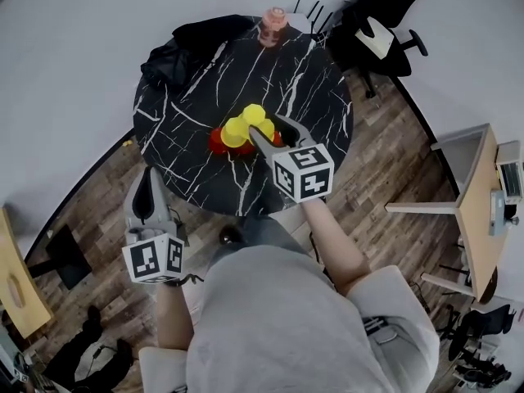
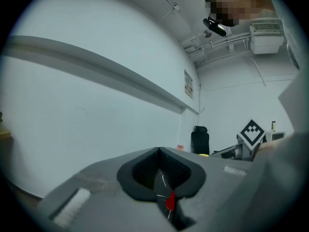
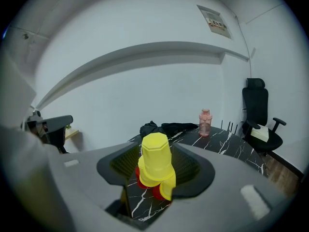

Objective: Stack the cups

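Note:
On the round black marble table (image 1: 184, 150) stands a cluster of cups: yellow cups (image 1: 246, 124) on top of red cups (image 1: 216, 142). In the right gripper view an upturned yellow cup (image 3: 155, 154) tops the other yellow ones, with red cups (image 3: 139, 180) low behind. My right gripper (image 1: 268, 127) (image 3: 157, 149) reaches over the table with its jaws open. The yellow cups sit at its fingertips, and I see no pad pressing on them. My left gripper (image 1: 150, 177) (image 2: 158, 151) hangs off the table's near left edge, shut and empty.
A pink bottle (image 1: 273, 24) (image 3: 205, 122) and a black garment (image 1: 184, 46) (image 3: 161, 128) lie at the table's far side. A black office chair (image 1: 381, 27) (image 3: 258, 115) stands beyond it. A wooden desk (image 1: 475, 211) is at the right.

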{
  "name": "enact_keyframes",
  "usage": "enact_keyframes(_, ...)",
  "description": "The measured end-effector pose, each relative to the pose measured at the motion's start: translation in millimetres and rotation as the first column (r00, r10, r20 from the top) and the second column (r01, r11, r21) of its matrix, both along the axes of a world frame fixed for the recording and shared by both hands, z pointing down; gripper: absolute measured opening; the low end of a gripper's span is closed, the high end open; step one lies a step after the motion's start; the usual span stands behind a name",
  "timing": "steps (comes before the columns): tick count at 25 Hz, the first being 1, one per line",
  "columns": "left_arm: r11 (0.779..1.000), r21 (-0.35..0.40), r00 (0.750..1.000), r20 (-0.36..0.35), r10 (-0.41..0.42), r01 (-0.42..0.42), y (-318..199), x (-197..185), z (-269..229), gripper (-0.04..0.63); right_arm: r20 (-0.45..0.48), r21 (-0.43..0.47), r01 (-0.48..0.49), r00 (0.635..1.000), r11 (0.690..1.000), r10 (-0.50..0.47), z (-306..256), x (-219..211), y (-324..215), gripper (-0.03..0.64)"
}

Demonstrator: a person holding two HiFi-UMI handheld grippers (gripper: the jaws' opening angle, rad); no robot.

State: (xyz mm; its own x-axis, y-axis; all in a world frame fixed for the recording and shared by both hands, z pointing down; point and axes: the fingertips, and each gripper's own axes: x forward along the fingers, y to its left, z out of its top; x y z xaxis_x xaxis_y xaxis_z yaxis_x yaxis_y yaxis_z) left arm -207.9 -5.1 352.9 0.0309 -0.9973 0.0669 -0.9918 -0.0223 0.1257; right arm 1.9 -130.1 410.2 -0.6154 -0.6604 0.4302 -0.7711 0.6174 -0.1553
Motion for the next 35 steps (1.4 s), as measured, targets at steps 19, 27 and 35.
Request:
enact_keyframes(19, 0.971, 0.087, 0.974, 0.048, 0.221, -0.224, -23.3, 64.6, -42.4, 0.006, 0.138, 0.212, -0.217, 0.972, 0.953, 0.190, -72.6, 79.8, 48.1, 0.002)
enact_keyframes(27, 0.955, 0.122, 0.962, 0.065, 0.265, -0.271, -8.5, 79.5, -58.8, 0.006, 0.186, 0.301, -0.283, 0.954, 0.910, 0.235, -105.5, 103.3, 78.8, 0.002)
enact_keyframes(35, 0.944, 0.141, 0.954, 0.068, 0.293, -0.300, 4.4, 94.8, -68.2, 0.006, 0.214, 0.355, -0.339, 0.937, 0.871, 0.278, -121.3, 124.0, 102.0, 0.000)
